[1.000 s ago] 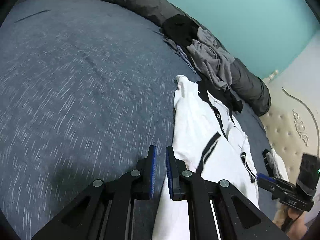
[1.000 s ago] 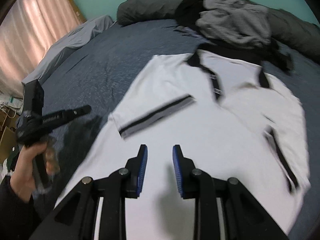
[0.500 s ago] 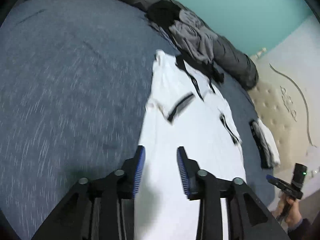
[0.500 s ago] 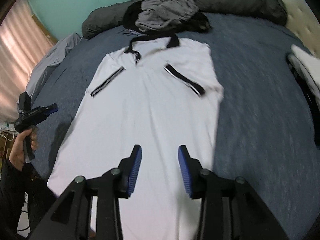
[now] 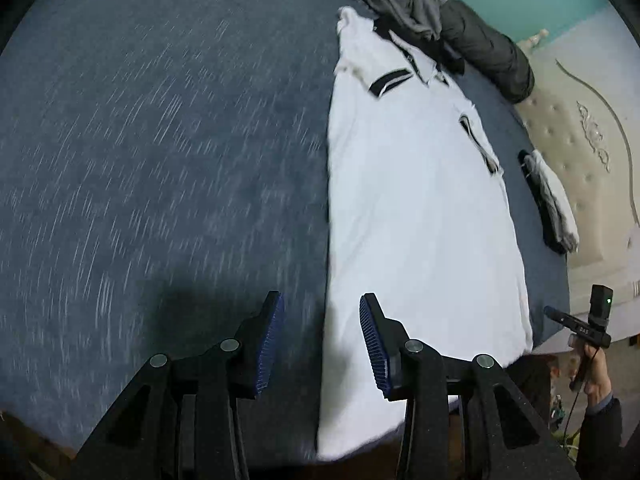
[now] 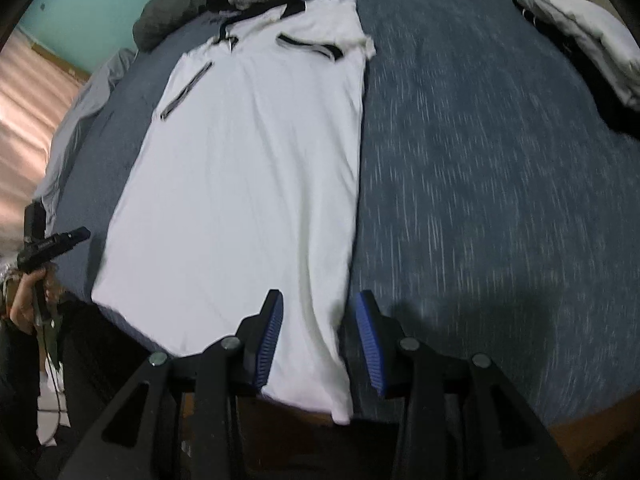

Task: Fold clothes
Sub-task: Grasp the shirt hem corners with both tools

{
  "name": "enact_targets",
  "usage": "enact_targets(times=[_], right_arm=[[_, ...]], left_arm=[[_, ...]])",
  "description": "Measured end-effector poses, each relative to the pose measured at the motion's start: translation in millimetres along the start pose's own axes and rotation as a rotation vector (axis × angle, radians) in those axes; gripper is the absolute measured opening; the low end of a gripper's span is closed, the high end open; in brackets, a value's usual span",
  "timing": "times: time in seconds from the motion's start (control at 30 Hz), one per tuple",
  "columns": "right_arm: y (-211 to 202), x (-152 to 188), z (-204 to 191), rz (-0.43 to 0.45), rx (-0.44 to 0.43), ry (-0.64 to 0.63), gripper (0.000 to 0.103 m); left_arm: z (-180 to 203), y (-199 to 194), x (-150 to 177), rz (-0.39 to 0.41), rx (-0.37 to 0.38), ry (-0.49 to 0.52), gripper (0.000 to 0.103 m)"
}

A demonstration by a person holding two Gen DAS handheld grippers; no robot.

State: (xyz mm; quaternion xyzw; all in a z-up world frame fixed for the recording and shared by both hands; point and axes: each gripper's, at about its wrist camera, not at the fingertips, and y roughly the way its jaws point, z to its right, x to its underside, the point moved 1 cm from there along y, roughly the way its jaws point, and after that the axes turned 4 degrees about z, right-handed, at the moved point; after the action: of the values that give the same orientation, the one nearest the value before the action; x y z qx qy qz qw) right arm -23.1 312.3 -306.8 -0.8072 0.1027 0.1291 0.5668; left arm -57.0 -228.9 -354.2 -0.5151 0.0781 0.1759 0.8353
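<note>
White shirt (image 6: 248,184) hem lies under both grippers (image 5: 322,344) (image 6: 319,340) (each released).

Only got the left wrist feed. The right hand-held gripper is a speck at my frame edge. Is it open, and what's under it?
Observer: Open, nothing held. In the right wrist view the right hand-held gripper shows the right side edge of the white short-sleeved polo shirt with black trim through its gap, near the hem.
Operator: Pads pinching cloth?
Observer: No pinch visible. One blue ribbed pad sits over the shirt, the other over the dark blue flecked bed cover.
Operator: How does my gripper look from there?
Observer: The left hand-held gripper is held beyond the shirt's left edge, apart from it.
</note>
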Motion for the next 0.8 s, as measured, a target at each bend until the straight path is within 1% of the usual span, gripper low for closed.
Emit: enact_targets(times=[0.07,0.17,0.27,0.33,0.4,0.53,0.73,0.8], right_arm=[[2.4,10.2,3.0,-0.013,-0.009,0.016,0.038],[6.7,21.6,5.9,-0.033,-0.013,0.034,0.038],[10.6,28.3,5.5,-0.05,-0.012,0.031,0.038],[13.4,31.2,6.0,-0.065,-0.008,0.037,0.038],[18.7,34.7,6.7,-0.093,-0.011,0.043,0.038],[25.4,43.0,7.5,-0.129,0.001,0.045,0.038],[27.7,48.5,9.7,-0.133,-0.014,0.063,0.038],[28.9,49.7,11.0,-0.137,-0.022,0.07,0.038]], left_arm=[[-3.6,-3.8,6.2,-0.009,-0.018,-0.006,0.045],[-2.0,-4.5,14.1,-0.04,-0.042,0.015,0.048],[3.3,2.3,23.5,-0.085,-0.044,0.037,0.051],[8.4,8.5,27.5,-0.11,-0.056,0.062,0.055],[13.1,17.4,32.0,-0.136,-0.077,0.092,0.056],[18.7,26.5,37.9,-0.166,-0.065,0.114,0.056],[16.5,33.2,41.0,-0.185,-0.063,0.116,0.055],[19.4,33.3,43.1,-0.191,-0.06,0.133,0.055]])
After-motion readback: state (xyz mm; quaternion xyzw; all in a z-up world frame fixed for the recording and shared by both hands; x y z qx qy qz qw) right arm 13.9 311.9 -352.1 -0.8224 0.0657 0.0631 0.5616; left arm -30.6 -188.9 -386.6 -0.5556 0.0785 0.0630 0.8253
